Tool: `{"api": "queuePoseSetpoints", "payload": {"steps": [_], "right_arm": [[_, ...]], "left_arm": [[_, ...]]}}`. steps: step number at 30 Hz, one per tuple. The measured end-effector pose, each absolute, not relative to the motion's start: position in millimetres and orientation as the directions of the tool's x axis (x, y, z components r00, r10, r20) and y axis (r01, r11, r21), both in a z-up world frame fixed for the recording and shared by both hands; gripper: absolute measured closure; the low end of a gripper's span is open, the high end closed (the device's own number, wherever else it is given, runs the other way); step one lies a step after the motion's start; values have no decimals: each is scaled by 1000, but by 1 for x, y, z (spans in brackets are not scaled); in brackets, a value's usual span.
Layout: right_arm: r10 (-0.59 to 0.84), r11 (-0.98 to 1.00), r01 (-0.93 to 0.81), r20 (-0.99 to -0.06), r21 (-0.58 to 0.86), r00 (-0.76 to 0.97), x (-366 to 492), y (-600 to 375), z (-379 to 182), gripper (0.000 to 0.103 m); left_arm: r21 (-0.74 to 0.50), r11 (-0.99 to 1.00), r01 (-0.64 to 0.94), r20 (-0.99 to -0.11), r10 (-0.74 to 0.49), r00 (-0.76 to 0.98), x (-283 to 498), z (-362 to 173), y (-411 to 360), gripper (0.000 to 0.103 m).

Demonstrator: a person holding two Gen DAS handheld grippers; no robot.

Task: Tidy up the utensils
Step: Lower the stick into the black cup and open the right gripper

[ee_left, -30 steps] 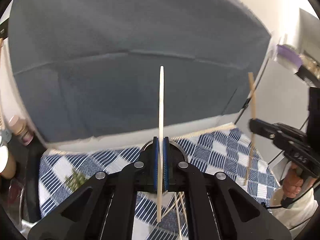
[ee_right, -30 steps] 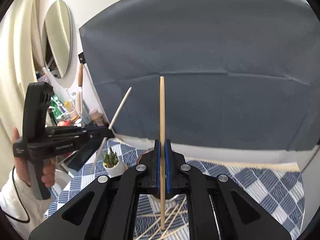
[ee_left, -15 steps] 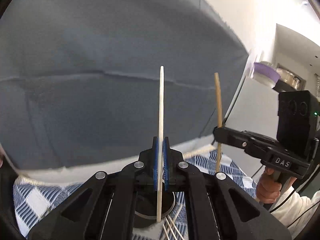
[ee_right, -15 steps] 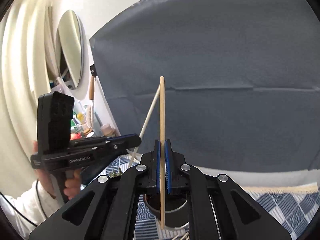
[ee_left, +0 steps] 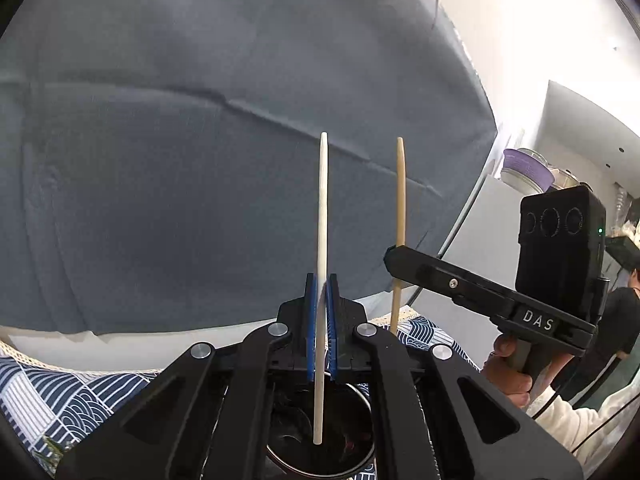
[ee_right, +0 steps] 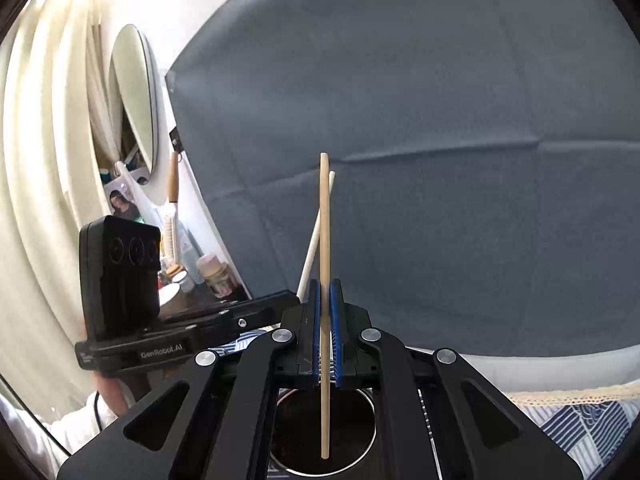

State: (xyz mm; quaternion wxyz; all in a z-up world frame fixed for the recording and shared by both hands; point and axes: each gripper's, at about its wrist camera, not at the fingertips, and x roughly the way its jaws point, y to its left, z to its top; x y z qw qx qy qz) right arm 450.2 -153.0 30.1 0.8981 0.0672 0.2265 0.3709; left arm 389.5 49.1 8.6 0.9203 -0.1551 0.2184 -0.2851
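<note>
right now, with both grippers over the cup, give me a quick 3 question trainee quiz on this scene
1. True or false: the left gripper is shut on the white chopstick.
2. Which chopstick does the right gripper hold? A) white B) tan C) none
3. Fill in: both chopsticks' lower ends hang over the dark round ____.

Key
1. True; its blue pads clamp the stick upright.
2. B, the tan chopstick.
3. cup, seen below each gripper on the blue patterned cloth.
</note>
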Motion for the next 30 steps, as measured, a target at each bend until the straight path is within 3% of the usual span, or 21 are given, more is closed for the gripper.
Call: {"api": "queuePoseSetpoints", "payload": {"steps": [8, 19, 23, 25, 27, 28, 30], "right_arm": [[691, 720, -610, -421, 330, 587, 464, -146, -14, 98], [661, 743, -592, -487, 314, 571, 454, -143, -34, 94], [652, 753, -576, -486, 319, 582, 449, -153, -27, 94], [640, 763, -568, -488, 309, 594, 445, -158, -22, 92], [626, 774, -559, -488, 298, 608, 440, -163, -16, 79], [619, 780, -554, -486, 291, 617, 437, -165, -13, 68], [605, 791, -547, -480, 273, 635, 429, -169, -6, 63]], "left_arm": [[-437, 752, 493, -287, -636, 717, 392, -20, 45, 98], [-443, 781, 441, -328, -599, 731, 382, -40, 45, 96], [-415, 803, 427, -346, -574, 742, 372, -30, 49, 84], [-408, 812, 418, -347, -562, 751, 367, -25, 50, 71], [-401, 819, 411, -346, -550, 760, 360, -19, 53, 64], [-400, 821, 408, -345, -547, 762, 356, -15, 55, 61], [-395, 829, 396, -347, -534, 771, 348, -8, 57, 53]]}}
